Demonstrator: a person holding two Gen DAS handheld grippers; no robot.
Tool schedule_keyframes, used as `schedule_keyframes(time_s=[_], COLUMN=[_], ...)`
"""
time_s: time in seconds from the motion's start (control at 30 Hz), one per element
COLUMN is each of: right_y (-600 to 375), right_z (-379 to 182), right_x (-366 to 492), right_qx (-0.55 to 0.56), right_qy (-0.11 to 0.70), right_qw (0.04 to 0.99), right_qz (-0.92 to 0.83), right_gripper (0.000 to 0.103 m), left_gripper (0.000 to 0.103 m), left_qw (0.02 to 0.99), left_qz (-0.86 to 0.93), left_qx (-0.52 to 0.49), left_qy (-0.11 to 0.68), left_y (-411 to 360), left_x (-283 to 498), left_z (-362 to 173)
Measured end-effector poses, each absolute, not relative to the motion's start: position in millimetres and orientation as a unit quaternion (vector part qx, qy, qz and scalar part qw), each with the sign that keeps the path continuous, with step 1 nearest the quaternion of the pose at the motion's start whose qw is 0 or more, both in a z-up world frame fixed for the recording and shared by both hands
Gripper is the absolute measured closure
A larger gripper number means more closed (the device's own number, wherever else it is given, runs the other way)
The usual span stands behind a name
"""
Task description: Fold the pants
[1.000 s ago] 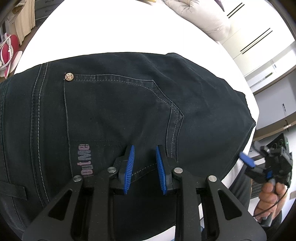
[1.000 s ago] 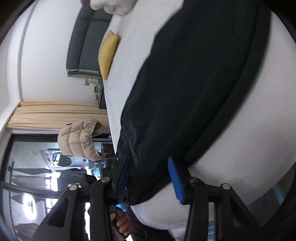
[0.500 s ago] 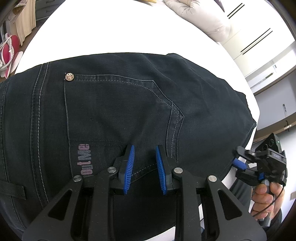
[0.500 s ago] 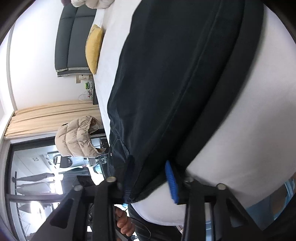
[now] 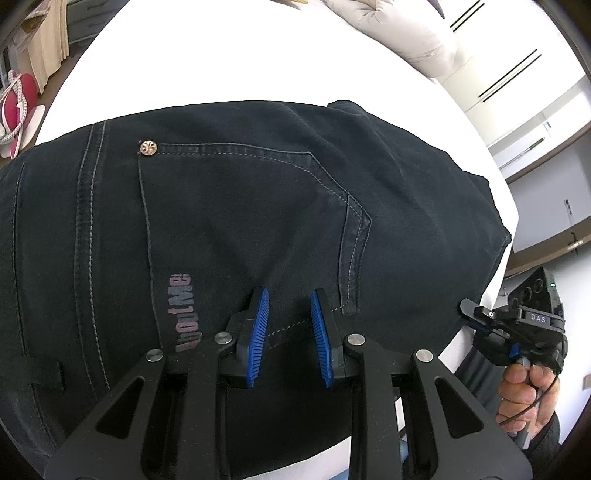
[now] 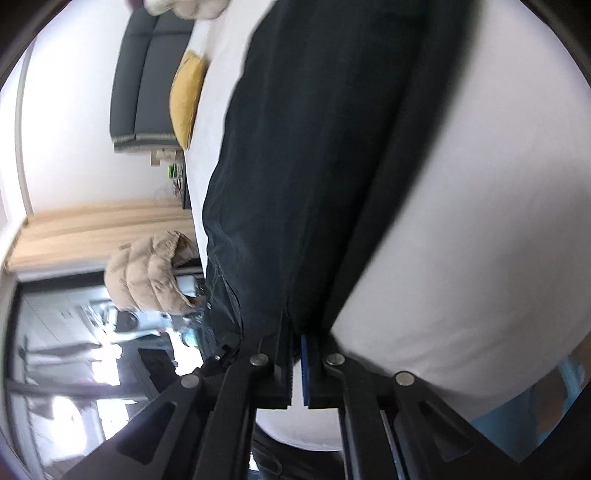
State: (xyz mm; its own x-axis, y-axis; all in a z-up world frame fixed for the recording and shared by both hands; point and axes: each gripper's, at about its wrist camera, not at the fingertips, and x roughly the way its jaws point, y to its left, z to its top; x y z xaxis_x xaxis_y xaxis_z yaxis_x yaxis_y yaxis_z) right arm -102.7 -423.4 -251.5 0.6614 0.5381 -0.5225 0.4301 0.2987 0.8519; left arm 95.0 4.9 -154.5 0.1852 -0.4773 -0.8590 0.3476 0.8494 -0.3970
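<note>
pants (image 5: pixel 258 221) on bed (image 5: pixel 221 66), pillow (image 5: pixel 399 33) behind

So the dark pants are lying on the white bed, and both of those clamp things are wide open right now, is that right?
Not quite. Only the left gripper is open, its blue pads apart above the dark pants on the white bed. The right gripper is shut on the edge of the pants, as the right wrist view shows.

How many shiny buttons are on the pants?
1. The button sits at the pocket's top left corner on the pants. Others may be hidden.
</note>
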Motion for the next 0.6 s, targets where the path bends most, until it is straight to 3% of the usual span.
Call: schedule_keyframes(time_s=[0.3,0.37,0.43,0.6], right_y=[-452.7,-468.9,-482.8,-486.2], right_z=[-251.5,-253.0,-258.5,-257.9], right_x=[-105.1,-109.2,-113.6,-126.3], right_qx=[0.63,0.647,0.665,0.655], right_qy=[0.361,0.334,0.318,0.32], right_qw=[0.687,0.686,0.676,0.684], right_qz=[0.031,0.01,-0.003,-0.027], right_gripper=[0.088,0.091,0.101,0.103], left_gripper=[0.08,0.08,0.08,0.08], left_qw=[0.769,0.769,0.769,0.77], left_qz=[-0.269,-0.269,-0.267,-0.266], left_qx=[-0.061,-0.06,-0.058,-0.055], left_qy=[0.577,0.577,0.577,0.578], left_y=[12.3,12.8,11.6,7.4], left_x=[92.8,92.4,91.8,92.2], left_z=[-156.5,-156.5,-156.0,-155.3])
